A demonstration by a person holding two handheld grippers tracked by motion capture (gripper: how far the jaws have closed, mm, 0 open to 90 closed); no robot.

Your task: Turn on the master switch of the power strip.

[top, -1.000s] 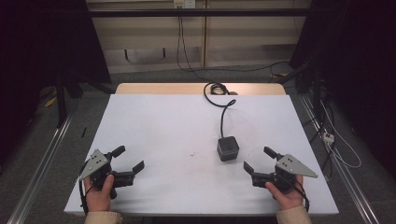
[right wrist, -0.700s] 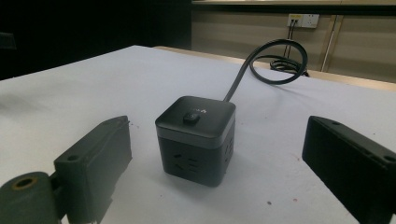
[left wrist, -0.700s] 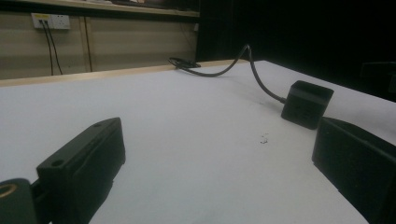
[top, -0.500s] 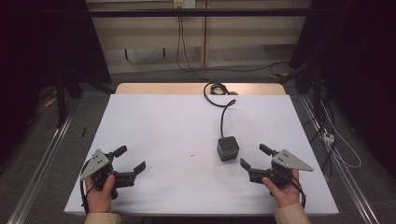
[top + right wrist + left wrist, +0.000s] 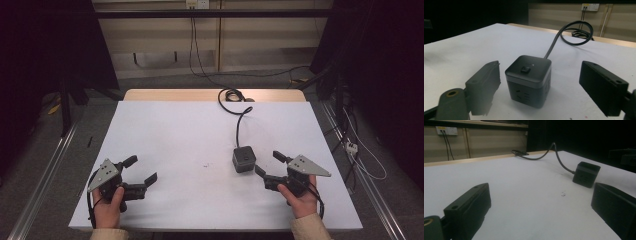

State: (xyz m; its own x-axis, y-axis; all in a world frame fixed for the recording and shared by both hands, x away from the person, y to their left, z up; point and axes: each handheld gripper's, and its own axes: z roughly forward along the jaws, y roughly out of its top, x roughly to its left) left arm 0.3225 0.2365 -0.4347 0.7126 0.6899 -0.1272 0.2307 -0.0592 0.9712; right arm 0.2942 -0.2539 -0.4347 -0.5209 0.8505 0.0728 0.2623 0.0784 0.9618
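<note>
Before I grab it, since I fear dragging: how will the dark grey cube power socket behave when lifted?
The dark grey cube power socket looks rigid and squat, so probably won't tip. Its stiff black cable will likely tug back.

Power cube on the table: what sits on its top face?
The power cube has a small black switch on its dark top. Its cable leaves the back. What lies beneath it on the white table is covered.
</note>
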